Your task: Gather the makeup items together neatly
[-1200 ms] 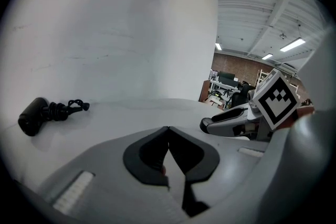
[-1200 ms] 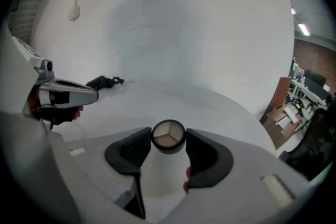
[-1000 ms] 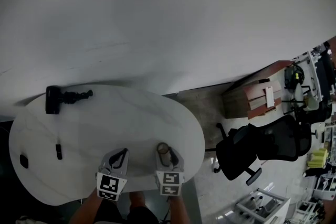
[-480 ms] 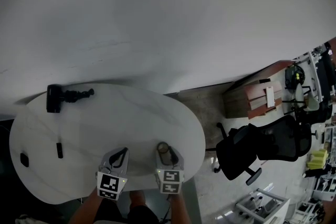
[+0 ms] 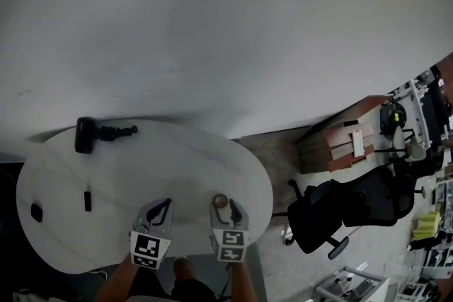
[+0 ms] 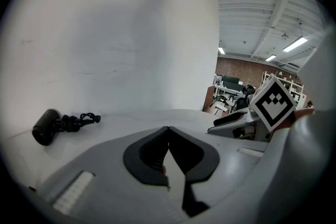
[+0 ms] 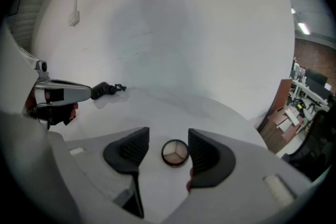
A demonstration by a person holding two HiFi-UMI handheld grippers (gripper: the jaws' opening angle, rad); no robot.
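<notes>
Jaws of the right claw (image 7: 168, 134) have just been opening and now stand wide, with the round compact (image 7: 174, 152) lying flat on the table (image 5: 177, 159) between them. Neither pad touches it. Compared with a second ago, the head view has also shifted, so the things on the table's far left sit a little further right in the frame.

From the right gripper view the compact shows three pale shades under its face. In the head view it is only a small disc just ahead of that claw, near the table's front edge.

The left claw (image 6: 168, 128) is closed, its tips meeting, with nothing between them. It hovers beside the right one, over the same front edge.

Well apart from both, at the table's far left, lies a black device with a knobbly tripod (image 5: 88, 135). Nearer the left rim are a short black stick (image 5: 88, 200) and a small dark item (image 5: 36, 211), both too small to identify.

The person's forearms (image 5: 117, 286) are cut off by the bottom of the frame. An office chair (image 5: 340, 212) stands on the floor to the right of the table.
</notes>
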